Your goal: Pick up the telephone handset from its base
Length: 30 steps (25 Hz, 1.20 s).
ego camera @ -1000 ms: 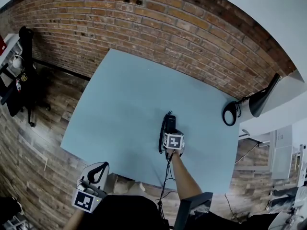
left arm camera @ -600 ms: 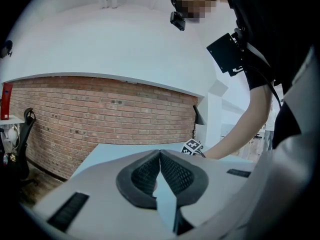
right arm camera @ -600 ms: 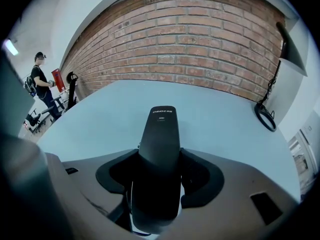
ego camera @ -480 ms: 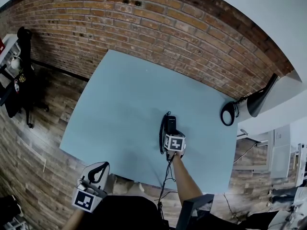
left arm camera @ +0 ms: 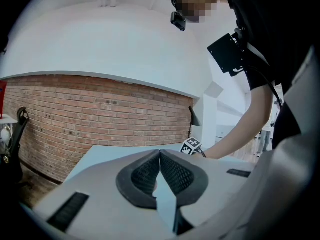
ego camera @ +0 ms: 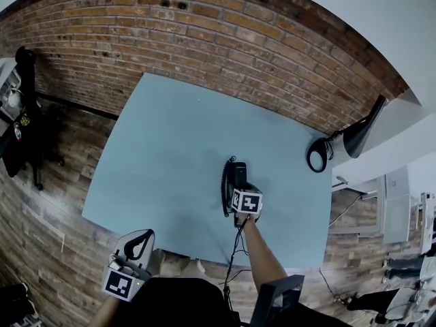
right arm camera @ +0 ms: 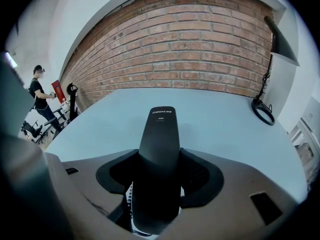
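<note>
A black telephone handset lies near the middle of the pale blue table, with its coiled cord running along its left side. My right gripper reaches down over the handset's near end. In the right gripper view the handset stands between the jaws of the right gripper, whose pads press on both its sides. The base is mostly hidden under it. My left gripper hangs below the table's near edge, shut and empty, as the left gripper view shows.
A black lamp with a ring-shaped foot stands at the table's far right corner. A brick wall runs behind the table. A cable drops from the table's near edge by the person's forearm.
The head view has shifted a little. The right gripper stays at the handset, and the left gripper has not moved.
</note>
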Tool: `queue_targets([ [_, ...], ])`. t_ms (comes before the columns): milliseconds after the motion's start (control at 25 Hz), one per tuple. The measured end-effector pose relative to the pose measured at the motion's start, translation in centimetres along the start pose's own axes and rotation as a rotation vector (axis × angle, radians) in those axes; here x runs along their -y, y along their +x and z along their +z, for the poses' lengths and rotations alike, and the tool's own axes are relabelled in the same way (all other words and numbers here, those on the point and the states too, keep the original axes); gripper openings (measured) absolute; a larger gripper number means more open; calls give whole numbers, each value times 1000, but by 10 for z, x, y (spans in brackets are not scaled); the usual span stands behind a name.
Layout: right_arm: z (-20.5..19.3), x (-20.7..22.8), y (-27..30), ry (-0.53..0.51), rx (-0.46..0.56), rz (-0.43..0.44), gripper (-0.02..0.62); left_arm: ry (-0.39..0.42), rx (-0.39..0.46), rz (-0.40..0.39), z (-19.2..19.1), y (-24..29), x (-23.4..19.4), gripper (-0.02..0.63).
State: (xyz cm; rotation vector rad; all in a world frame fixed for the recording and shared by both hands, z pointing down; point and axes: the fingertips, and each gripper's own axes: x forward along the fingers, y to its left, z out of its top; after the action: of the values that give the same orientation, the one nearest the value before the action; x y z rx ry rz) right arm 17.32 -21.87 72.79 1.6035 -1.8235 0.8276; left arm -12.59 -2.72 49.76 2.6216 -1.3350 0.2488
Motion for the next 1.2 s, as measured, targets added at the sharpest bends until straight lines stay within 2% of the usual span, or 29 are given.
queue_targets([
  [760,21,-7,-19,215,93,90,250,17,1,-26,4,3,1,12],
  [880,22,-6,-21,281,107,116,250,13,-1,-26,3,3,1,12],
  [1200,28,-1,-29,544,172,230,251,9,-7,-36,1,5,3,12],
])
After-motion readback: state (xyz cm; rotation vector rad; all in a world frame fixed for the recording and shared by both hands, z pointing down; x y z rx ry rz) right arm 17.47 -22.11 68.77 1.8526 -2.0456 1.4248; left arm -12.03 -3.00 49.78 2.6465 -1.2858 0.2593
